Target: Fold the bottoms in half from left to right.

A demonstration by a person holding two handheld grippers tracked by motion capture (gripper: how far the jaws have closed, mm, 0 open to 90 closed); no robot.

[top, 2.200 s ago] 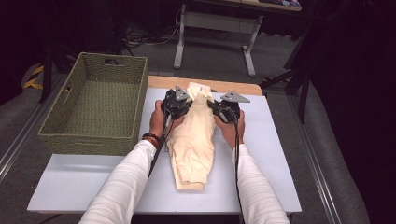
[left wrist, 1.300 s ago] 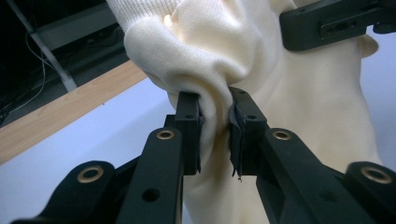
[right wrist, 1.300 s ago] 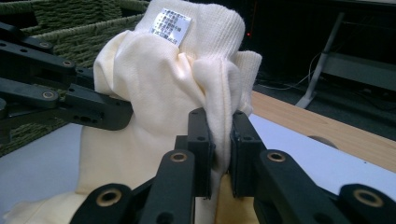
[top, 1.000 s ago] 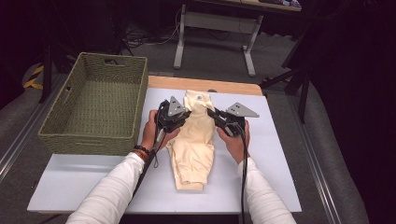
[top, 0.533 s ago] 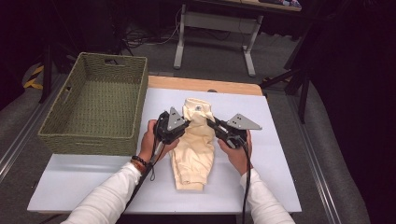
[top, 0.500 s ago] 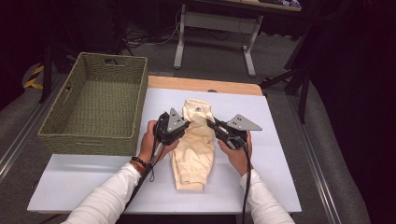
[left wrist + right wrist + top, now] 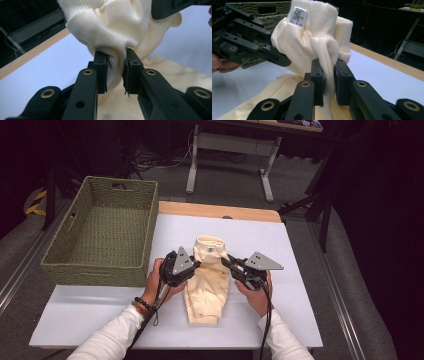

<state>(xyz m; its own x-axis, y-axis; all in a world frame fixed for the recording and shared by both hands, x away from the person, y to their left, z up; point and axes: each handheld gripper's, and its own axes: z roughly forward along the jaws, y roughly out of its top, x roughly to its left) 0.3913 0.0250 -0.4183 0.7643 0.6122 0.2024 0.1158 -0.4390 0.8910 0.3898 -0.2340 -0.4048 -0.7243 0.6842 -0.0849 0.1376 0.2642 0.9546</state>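
The left tool (image 7: 115, 72) has its two black jaws closed almost together on a bunch of the cream knitted garment (image 7: 207, 277), and the fabric is squeezed into a narrow fold between the pads. In the high view this left tool (image 7: 196, 265) sits at the garment's left edge, near the ribbed collar end, and the person's left hand (image 7: 159, 281) is wrapped around its body. The right tool (image 7: 329, 75) is in the same state: its jaws stand only a little apart and pinch a thick fold of the same garment. In the high view the right tool (image 7: 226, 262) comes from the other side, with the grey three-cornered plate (image 7: 264, 262) on top of it and the right hand (image 7: 256, 292) behind it. The far end of the garment is lifted and bunched between the two tools, so the ribbed band stands up, and a small white label (image 7: 298, 15) is visible on this band in the right gripper view. The near part of the garment lies flat on the white worktop (image 7: 100, 305), about in the middle of it, and reaches toward the person. A green woven basket (image 7: 102, 237) stands on the left side of the worktop, just beside the left hand and apart from the garment. Both sleeves of the person are white, and on the left wrist there is a bracelet (image 7: 141, 306).
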